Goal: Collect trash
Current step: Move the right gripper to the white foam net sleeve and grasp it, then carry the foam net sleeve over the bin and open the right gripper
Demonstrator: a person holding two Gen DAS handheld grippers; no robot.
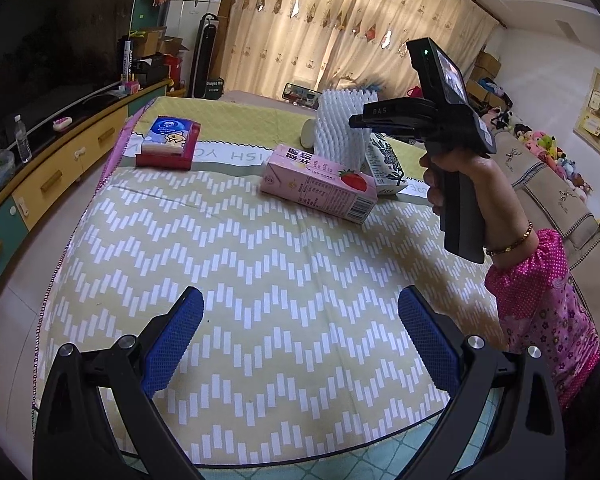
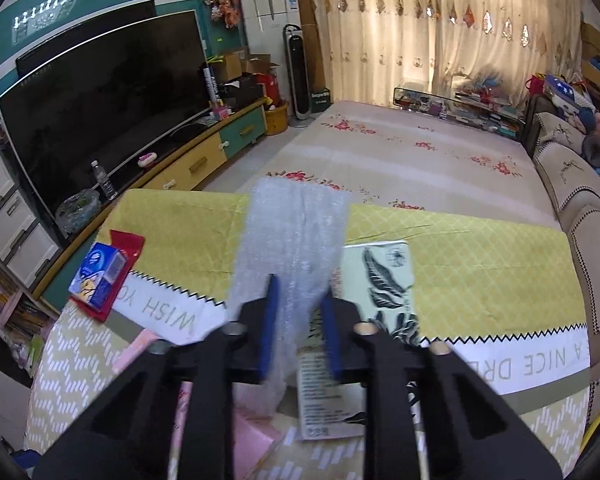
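The white foam net sleeve (image 2: 296, 240) stands near the yellow patterned tablecloth's (image 1: 260, 280) far edge, between a pink strawberry milk carton (image 1: 320, 184) and a leaf-printed carton (image 2: 384, 276). The right gripper (image 2: 300, 320) pinches the sleeve, nearly closed; the left gripper (image 1: 300, 336) hangs wide open, empty.

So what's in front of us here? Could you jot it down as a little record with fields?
surface: patterned tablecloth
trash items: pink strawberry carton, leaf-print carton, white foam net, blue tissue pack on a red box
right gripper: jaws closed on the white foam net
left gripper: jaws open, empty
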